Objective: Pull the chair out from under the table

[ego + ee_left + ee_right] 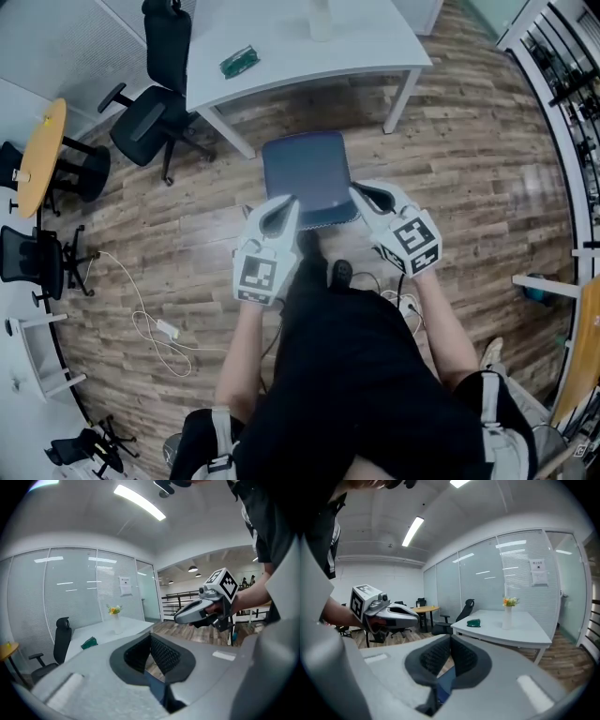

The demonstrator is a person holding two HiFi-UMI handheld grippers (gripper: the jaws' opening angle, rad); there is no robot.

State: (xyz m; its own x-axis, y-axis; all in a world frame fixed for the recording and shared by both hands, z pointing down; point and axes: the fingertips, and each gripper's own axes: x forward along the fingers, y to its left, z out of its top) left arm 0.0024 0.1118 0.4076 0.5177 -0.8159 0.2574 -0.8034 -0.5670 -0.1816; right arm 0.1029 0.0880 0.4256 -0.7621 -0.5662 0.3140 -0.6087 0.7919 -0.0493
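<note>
Dark clothing (347, 394): nearest, below both grippers.
Left gripper (288, 206): jaws together, empty, at chair's (307, 173) near left corner.
Right gripper (360, 194): jaws together, empty, at near right corner.
Chair: just near of table (281, 47), seat apparently clear.
Next pull: reopen, clamp near edge evenly, draw straight back, avoid floor cable (141, 314).

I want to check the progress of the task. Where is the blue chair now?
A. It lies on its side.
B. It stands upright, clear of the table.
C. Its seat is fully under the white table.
B: the head view shows the whole seat of the blue chair upright, apart from the edge of the white table.
</note>
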